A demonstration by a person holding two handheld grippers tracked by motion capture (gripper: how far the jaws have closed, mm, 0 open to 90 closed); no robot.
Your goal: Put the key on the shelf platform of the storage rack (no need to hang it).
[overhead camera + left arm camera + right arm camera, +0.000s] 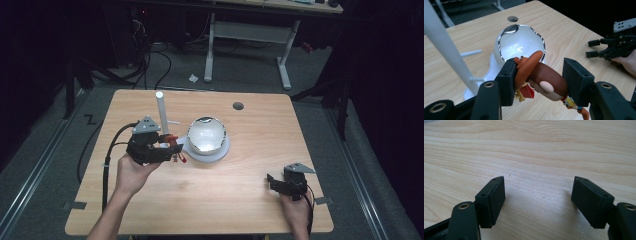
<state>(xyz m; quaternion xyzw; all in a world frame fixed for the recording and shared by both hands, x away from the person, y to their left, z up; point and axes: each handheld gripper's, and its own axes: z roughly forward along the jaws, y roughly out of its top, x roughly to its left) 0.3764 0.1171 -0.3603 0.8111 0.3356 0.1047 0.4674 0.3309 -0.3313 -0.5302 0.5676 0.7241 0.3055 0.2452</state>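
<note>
The wooden counter [260, 165] carries one group of things, and the white bowl [206, 135] serves as the landmark for all of them. The bowl sits on the white base plate [216, 154] of a peg stand, near the counter's middle. The stand's white post [162, 112] rises just to the left of the bowl, with short pegs along its side.

The left gripper [170, 150] hovers just left of the bowl, at about rim height. It carries a small toy figure [544, 78], brown-bodied with an orange hat and a small metal ring at the top. The figure lies tilted between the fingers, just short of the bowl's near rim.

Risks, in my judgement:
- The grip bears on a rounded, smooth body. The figure could pivot or slip out, landing on the base plate rather than in the bowl or on a peg.
- The bowl stands close ahead. A forward push could knock its rim and shift it on the plate.
- The post stands close beside the gripper. A sideways swing could strike it or a peg.

Finger state:
- Left fingers [507, 80]: partly closed, clamped on the toy figure from both sides.
- Right gripper [274, 182]: rests low over bare counter, well to the right of the bowl and nearer the person. Its fingers [492, 200] stand wide apart, released, holding nothing.
</note>
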